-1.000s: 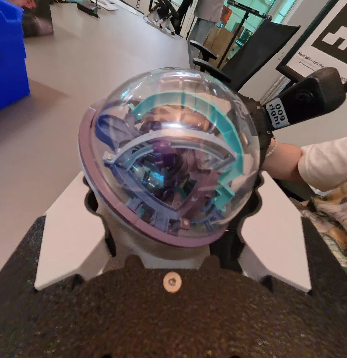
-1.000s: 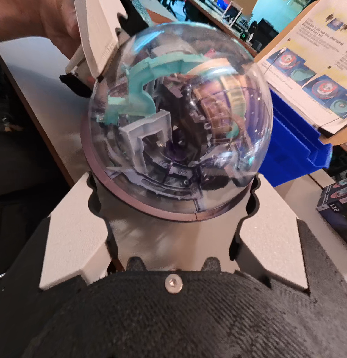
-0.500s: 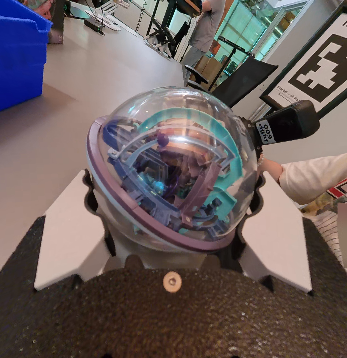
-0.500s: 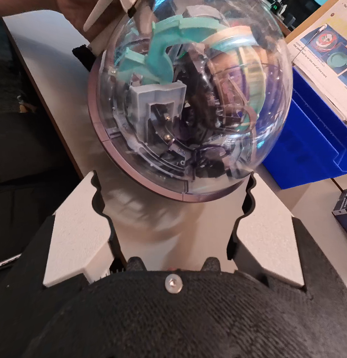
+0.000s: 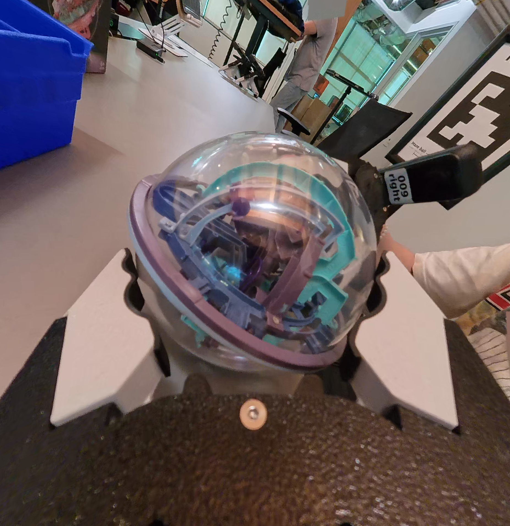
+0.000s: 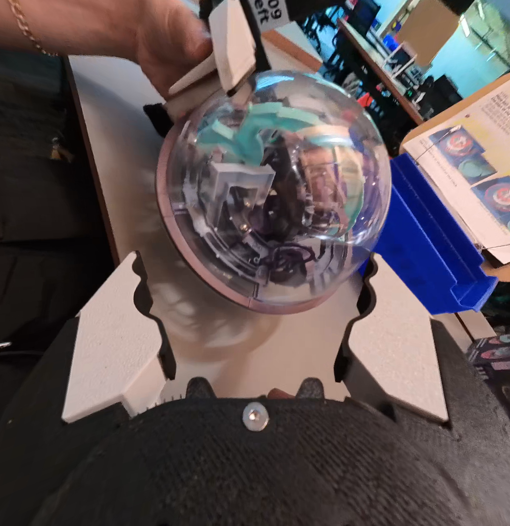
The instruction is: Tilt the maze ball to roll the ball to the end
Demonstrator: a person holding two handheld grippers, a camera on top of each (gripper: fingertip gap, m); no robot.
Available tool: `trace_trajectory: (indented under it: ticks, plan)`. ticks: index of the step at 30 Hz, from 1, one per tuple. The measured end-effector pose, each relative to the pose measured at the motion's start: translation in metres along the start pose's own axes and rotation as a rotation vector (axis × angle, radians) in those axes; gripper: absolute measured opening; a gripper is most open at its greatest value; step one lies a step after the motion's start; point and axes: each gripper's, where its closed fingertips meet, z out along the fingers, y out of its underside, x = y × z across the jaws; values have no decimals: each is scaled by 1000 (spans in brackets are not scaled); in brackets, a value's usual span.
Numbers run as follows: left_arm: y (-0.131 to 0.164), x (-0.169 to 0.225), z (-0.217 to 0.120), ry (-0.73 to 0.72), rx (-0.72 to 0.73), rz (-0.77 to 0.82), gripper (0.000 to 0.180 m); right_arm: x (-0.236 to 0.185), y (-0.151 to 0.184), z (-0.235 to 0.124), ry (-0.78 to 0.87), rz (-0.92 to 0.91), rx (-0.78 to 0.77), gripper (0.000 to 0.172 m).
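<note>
Maze ball (image 5: 252,250) clamped btwn left gripper (image 5: 254,284) fingers.

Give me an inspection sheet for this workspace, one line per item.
Surface: pale table.
Job's things: maze ball, clear shell, purple rim, teal and blue tracks inside.
Clutter: blue bin; printed sheet beside it.
Grippers: left gripper clamps the maze ball; right gripper open, table showing between its left finger and the ball.
Cables: coiled cord by a far desk.
Surroundings: person standing, black chair, framed marker sign.
</note>
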Motion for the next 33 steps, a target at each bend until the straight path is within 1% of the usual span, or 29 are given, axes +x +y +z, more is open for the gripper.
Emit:
trace_trajectory:
  ticks: [3, 5, 6, 7, 10, 14, 15, 16, 17, 18, 20, 21, 22, 24, 28, 31, 33]
  plan:
    - [3, -1, 2, -5, -12, -3, 156, 6, 6, 10, 36, -24, 5, 151]
    - [1, -2, 3, -10, -5, -18, 156, 11, 12, 15, 91, -55, -12, 149]
    - [1, -2, 3, -10, -3, -21, 156, 14, 12, 16, 123, -47, -10, 144]
    - [0, -2, 3, -12, 1, -19, 156, 15, 11, 16, 139, -22, -4, 139]
    - [-5, -3, 2, -29, 29, -15, 156, 14, 10, 16, 146, 69, -1, 137]
    - [-20, -7, -1, -52, 117, -37, 155, 6, 7, 21, 166, 273, 27, 135]
    - [-22, -8, -2, -53, 135, -41, 154, 3, 9, 22, 165, 286, 4, 133]
    - [-24, -8, -3, -52, 140, -46, 154, -1, 8, 23, 153, 284, -6, 137]
    - [-23, -8, -5, -49, 134, -50, 154, -5, 8, 23, 140, 264, -20, 141]
    - [-23, -8, -6, -47, 129, -50, 154, -7, 10, 23, 125, 226, -56, 140]
    - [-22, -7, -8, -44, 118, -45, 154, -9, 17, 18, 77, 101, -129, 140]
    - [-22, -7, -8, -45, 116, -47, 153, -9, 16, 15, 55, 36, -139, 142]
    - [-22, -7, -9, -44, 116, -49, 153, -9, 13, 11, 21, -12, -138, 144]
    - [-22, -6, -9, -40, 114, -42, 154, -9, 5, 4, -71, -42, -134, 148]
    - [-22, -6, -9, -35, 113, -36, 154, 23, -26, -4, -131, -97, -87, 139]
    - [-22, -7, -9, -30, 121, -48, 154, 34, -54, 2, -218, -147, -16, 138]
    - [-22, -7, -9, -28, 120, -49, 154, 34, -53, 15, -292, -201, -38, 141]
